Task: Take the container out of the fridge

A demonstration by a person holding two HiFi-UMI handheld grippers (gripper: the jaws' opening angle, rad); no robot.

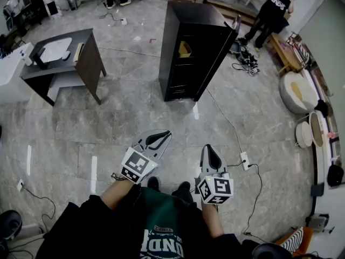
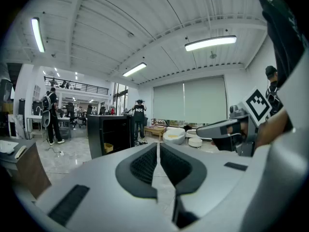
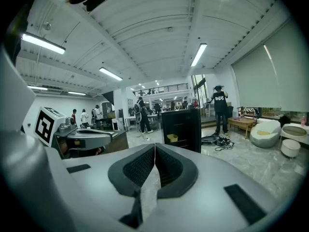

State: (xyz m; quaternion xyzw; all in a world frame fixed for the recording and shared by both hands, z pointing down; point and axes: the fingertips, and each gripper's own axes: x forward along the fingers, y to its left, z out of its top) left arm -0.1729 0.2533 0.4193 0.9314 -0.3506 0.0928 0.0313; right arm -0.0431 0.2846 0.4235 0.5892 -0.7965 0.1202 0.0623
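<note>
A tall black fridge stands open-fronted on the marble floor, a few steps ahead of me. On one of its shelves sits a yellow container, also seen as the yellow container and the yellow container. My left gripper is held low in front of my body, jaws shut with nothing between them. My right gripper is beside it, also shut and empty. Both point toward the fridge and are far from it.
A dark desk with a white tray stands to the left. Cables and a power strip lie on the floor to the right. A person in black stands behind the fridge. White round bowls line the right wall.
</note>
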